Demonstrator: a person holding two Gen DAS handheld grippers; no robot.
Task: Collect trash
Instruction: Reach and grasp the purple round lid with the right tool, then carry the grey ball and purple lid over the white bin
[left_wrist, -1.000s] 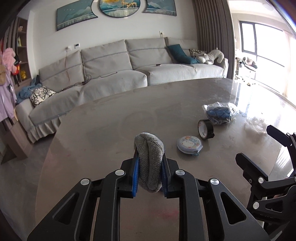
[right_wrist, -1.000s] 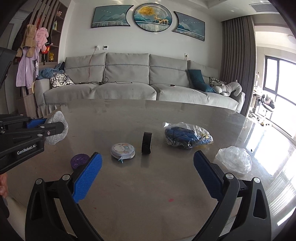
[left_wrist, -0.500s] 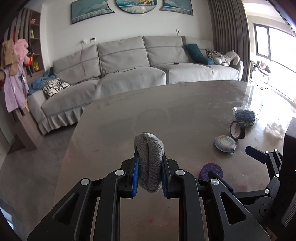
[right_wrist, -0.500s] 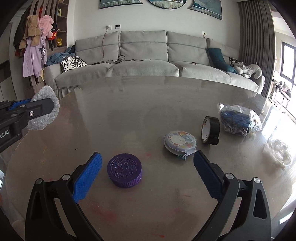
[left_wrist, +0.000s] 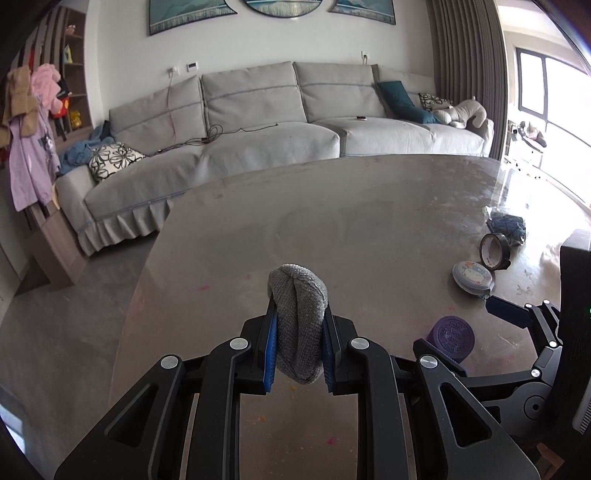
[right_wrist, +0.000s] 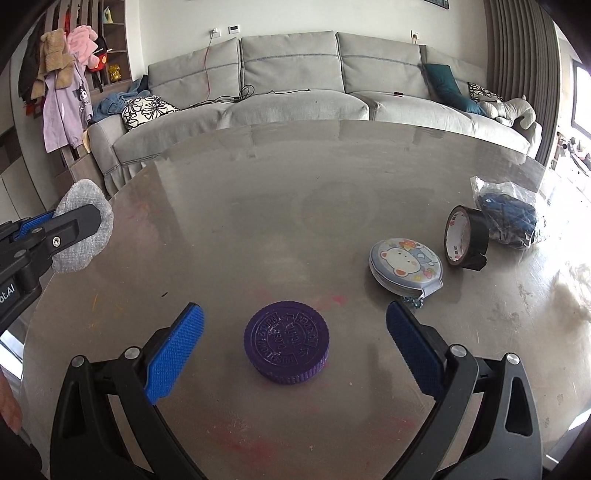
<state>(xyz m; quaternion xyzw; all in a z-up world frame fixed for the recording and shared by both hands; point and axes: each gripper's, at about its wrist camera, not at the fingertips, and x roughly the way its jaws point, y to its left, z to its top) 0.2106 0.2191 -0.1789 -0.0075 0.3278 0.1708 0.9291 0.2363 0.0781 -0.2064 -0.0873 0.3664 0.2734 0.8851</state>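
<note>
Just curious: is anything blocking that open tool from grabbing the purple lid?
Nothing visible does. The round purple plastic lid lies on bare table between the right tool's open blue fingers; the cartoon tin sits farther back.

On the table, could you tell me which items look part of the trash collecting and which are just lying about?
Likely in play:
- purple lid, between the open right gripper fingers
- grey cloth, clamped in the left gripper

Apparently just lying there:
- cartoon pouch
- black tape roll
- bagged blue item
</note>
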